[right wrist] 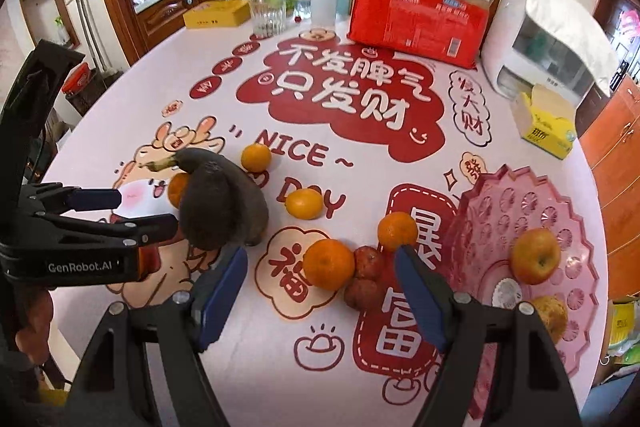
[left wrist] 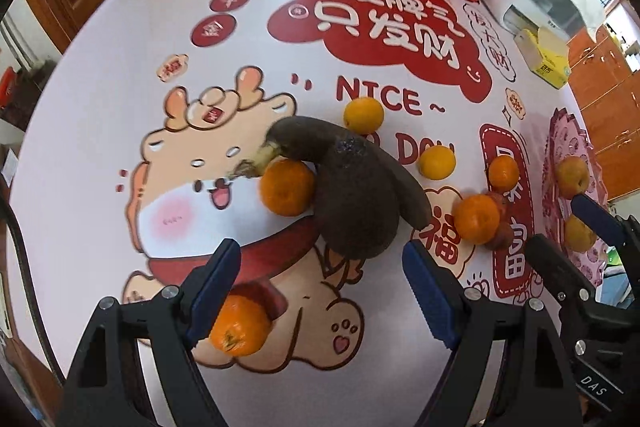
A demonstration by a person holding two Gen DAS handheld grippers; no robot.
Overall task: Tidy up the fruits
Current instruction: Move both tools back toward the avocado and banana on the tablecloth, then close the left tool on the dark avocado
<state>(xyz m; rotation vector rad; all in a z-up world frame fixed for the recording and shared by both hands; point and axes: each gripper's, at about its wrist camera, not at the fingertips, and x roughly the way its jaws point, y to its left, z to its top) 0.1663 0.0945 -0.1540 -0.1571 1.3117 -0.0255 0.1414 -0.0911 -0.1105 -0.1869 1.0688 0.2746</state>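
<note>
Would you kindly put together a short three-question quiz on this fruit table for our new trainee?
1. True or false: the pink tray already holds an apple.
2. What lies between the right tongs' open jaws? A) the bananas B) an orange beside two small red fruits C) the tissue box
3. Fill in: the blackened bananas lean over an ____.

Key
1. True; a second, duller fruit sits on the tray too.
2. B: the orange and red fruits, untouched.
3. Orange. The left tongs are open near the bananas, gripping nothing.
</note>
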